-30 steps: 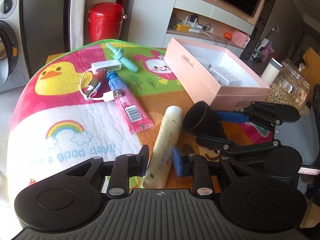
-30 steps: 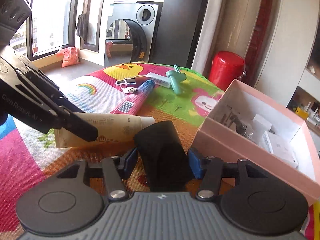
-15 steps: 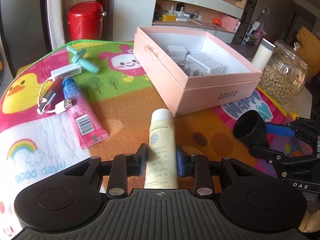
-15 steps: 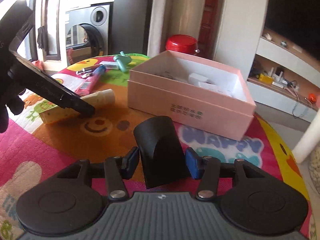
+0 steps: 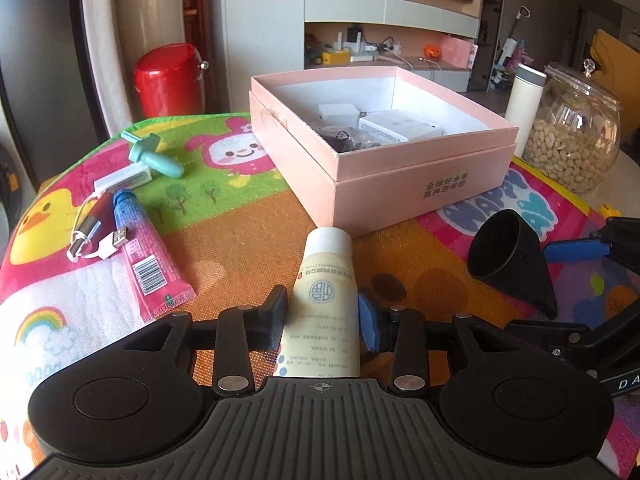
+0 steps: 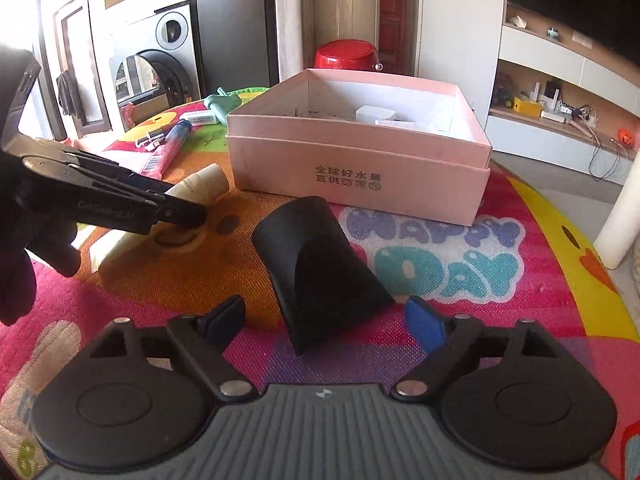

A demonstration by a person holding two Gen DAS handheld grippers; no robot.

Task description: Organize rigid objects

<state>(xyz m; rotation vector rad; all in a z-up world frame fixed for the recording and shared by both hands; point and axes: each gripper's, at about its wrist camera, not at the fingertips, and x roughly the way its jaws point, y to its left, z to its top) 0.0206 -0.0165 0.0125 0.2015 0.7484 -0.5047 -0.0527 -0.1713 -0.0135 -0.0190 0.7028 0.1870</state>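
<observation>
The left gripper (image 5: 323,316) has its fingers closed on the cream tube (image 5: 326,300), cap pointing at the pink box (image 5: 420,176) near the tabletop's far edge. The right gripper (image 6: 325,318) is spread wide, the black funnel (image 6: 320,264) lying loose between its fingers. The step looks like loading the box; next, lift the tube over the rim
</observation>
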